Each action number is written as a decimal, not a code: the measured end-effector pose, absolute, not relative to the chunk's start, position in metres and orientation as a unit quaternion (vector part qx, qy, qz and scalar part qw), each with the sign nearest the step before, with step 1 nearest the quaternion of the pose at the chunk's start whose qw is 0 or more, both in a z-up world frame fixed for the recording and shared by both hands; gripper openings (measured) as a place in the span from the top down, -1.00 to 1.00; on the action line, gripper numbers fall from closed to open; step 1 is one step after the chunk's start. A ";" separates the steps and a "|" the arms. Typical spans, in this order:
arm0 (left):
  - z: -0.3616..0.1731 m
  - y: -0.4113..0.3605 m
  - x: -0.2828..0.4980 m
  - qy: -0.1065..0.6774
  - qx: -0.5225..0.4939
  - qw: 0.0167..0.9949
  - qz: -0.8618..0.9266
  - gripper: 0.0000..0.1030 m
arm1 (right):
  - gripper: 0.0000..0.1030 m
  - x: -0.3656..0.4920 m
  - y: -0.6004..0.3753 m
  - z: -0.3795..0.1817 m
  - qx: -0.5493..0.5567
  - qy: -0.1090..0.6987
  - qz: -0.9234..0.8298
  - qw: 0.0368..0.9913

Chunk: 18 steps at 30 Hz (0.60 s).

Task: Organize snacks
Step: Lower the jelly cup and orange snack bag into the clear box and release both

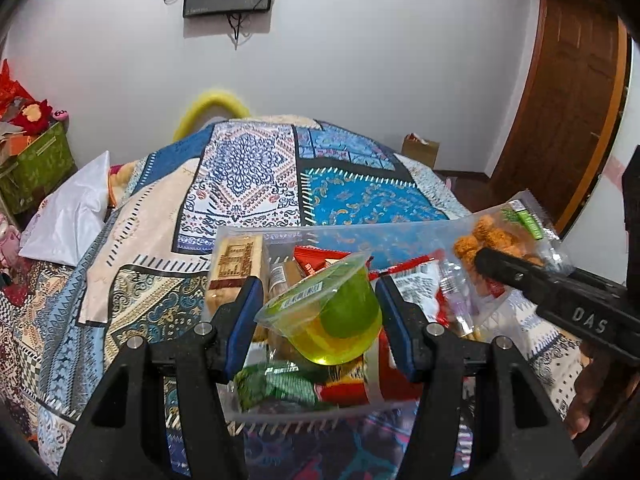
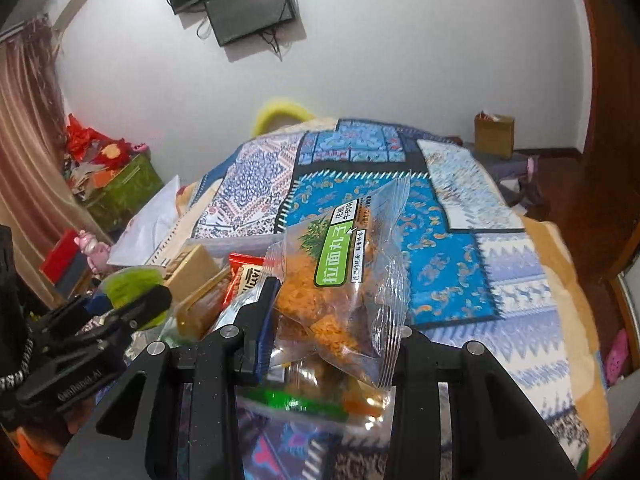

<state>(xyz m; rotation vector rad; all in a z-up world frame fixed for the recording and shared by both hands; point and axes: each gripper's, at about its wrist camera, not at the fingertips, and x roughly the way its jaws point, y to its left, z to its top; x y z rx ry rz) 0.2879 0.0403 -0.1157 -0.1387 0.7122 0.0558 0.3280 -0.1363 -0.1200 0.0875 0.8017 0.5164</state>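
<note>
My left gripper [image 1: 320, 316] is shut on a green jelly cup [image 1: 324, 320], held tilted above a clear plastic bin [image 1: 280, 410] full of snack packets. My right gripper [image 2: 332, 332] is shut on a clear bag of orange noodle balls with a green label [image 2: 340, 280], also held over the bin. That bag shows in the left wrist view [image 1: 504, 236] at the right, with the right gripper's black finger across it. The left gripper and jelly cup [image 2: 128, 284] appear at the left of the right wrist view. In the bin lie a wafer pack [image 1: 236, 268], red packets [image 1: 320, 260] and a green packet [image 1: 280, 388].
The bin sits on a bed with a patterned blue patchwork quilt [image 1: 248, 176]. A white pillow [image 1: 72, 212] lies at the left. A green box [image 1: 36, 160] with red items stands by the wall. A wooden door [image 1: 568, 92] is at the right, a brown paper bag [image 2: 494, 136] on the floor.
</note>
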 end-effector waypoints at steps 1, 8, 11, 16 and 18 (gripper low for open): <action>-0.118 0.041 0.291 0.350 -0.069 0.934 0.027 -0.12 | 0.37 0.333 -0.133 -0.124 0.042 0.392 0.248 0.885; -0.133 0.039 0.314 0.369 -0.066 0.927 0.025 -0.12 | 0.34 0.347 -0.126 -0.136 0.046 0.408 0.247 0.878; -0.132 0.037 0.313 0.362 -0.065 0.929 0.025 -0.13 | 0.27 0.350 -0.125 -0.139 0.043 0.416 0.242 0.876; -0.120 0.033 0.304 0.343 -0.048 0.938 0.022 -0.26 | -0.21 0.346 -0.126 -0.140 0.028 0.426 0.231 0.874; -0.114 0.031 0.298 0.336 -0.038 0.941 0.025 -0.26 | -0.27 0.338 -0.128 -0.138 0.022 0.424 0.228 0.876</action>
